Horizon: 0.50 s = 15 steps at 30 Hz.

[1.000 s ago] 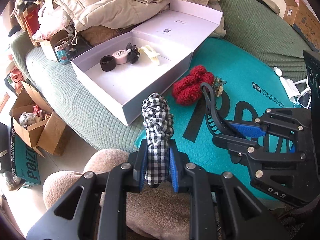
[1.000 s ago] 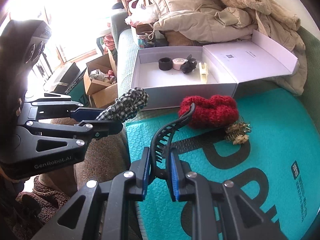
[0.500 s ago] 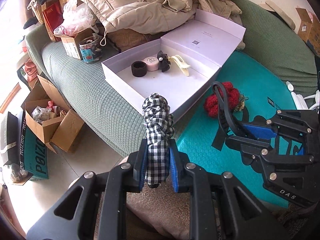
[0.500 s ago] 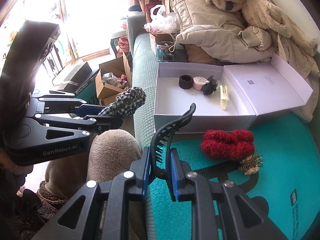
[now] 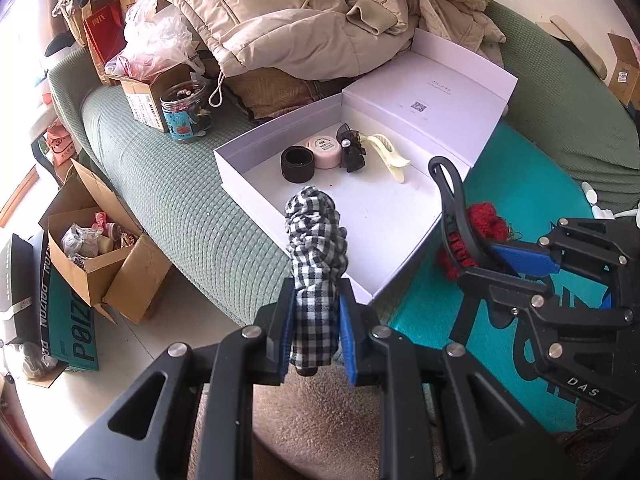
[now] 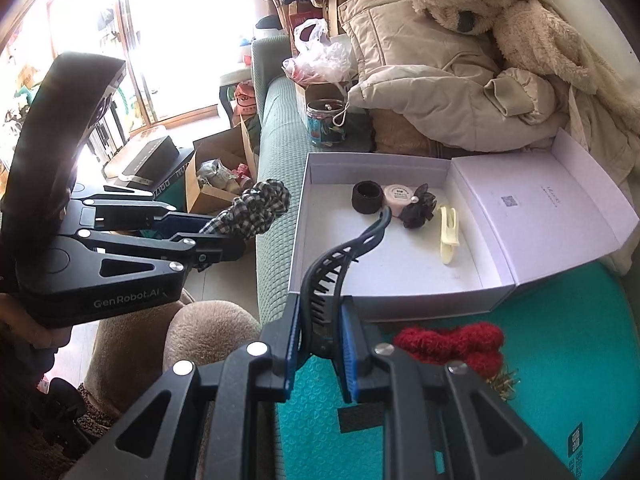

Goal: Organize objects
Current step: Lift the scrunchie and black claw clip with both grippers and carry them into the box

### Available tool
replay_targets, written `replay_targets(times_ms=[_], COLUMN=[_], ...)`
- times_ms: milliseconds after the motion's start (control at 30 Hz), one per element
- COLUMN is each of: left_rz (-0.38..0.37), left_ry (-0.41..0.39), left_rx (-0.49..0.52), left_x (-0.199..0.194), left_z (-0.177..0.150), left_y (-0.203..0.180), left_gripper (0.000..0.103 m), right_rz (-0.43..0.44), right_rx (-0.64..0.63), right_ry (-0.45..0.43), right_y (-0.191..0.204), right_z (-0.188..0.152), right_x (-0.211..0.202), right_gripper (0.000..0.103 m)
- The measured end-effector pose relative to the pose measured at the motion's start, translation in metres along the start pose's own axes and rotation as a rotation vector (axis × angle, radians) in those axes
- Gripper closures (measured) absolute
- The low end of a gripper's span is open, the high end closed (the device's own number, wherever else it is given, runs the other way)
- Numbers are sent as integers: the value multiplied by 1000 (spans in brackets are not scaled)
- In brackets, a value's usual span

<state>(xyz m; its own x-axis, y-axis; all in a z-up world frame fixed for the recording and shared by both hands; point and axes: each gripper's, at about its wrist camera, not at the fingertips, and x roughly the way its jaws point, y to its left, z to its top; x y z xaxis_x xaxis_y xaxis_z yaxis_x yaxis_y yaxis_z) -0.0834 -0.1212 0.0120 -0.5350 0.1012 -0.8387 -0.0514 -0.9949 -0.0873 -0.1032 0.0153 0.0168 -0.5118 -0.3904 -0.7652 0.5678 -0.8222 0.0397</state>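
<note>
Both my grippers loaded beside the white box [image 5: 256, 184].

Left wrist view: my left gripper [image 5: 316, 334] has its jaws pinched on the checked scrunchie [image 5: 316, 240], upright at the box's near wall; my right gripper [image 5: 516, 264] sits right of the box. Right wrist view: my right gripper [image 6: 320, 344] has its jaws clamped on the black hair clip [image 6: 340, 252], its tip over the box floor near the black ring [image 6: 366, 197], pink jar [image 6: 396, 197] and cream clip [image 6: 448, 236]. The red scrunchie [image 6: 452, 344] lies just outside the box's front wall.
</note>
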Motion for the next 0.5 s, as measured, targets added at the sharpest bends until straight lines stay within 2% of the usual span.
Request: replay_targets(times_ms=[500], left_rz=[-33], left_ry=[46], left_rx=[31], left_x=[70], left_z=[53], left_y=[14], left_gripper=[84], right_rz=[11], right_rx=[25], right_ry=[30], right_y=[-34], right_z=[34], right_x=[49], right_gripper=[85])
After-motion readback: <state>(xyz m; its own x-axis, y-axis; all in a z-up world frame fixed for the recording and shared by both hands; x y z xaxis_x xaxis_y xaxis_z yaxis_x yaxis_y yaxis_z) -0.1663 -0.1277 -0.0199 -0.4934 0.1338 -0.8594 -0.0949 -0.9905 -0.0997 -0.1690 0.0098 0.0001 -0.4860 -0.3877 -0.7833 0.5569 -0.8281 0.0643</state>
